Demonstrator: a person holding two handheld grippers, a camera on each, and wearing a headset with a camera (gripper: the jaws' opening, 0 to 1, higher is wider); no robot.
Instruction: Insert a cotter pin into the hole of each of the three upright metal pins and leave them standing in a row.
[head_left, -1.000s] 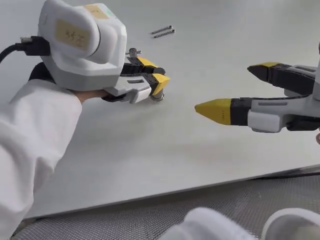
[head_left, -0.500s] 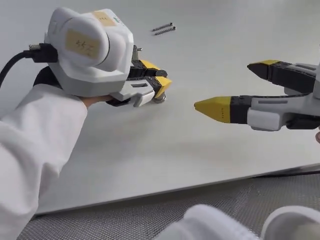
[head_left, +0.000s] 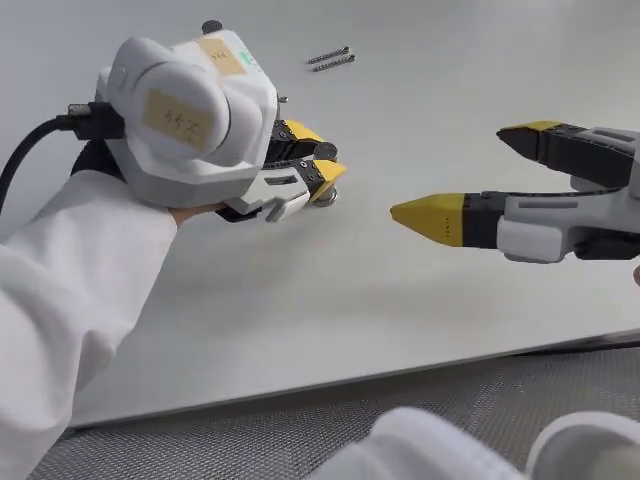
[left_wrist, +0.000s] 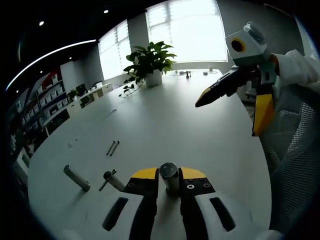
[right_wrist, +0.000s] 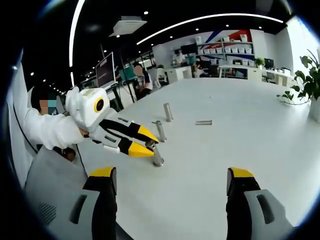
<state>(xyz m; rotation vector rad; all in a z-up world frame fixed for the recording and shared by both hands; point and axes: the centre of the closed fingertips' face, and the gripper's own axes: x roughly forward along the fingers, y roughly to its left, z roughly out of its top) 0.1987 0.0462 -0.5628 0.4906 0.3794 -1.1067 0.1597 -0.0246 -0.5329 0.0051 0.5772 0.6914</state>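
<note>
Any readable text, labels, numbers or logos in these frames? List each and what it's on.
Beige tape label on the side of the white left hand-held gripper, which grips a grey metal pin: faint handwriting, too blurred to read.
Second beige tape label on its top: blank or too faint to tell.
Red-and-blue wall graphic in the right gripper view: too small to read.
Nothing else legible.
</note>
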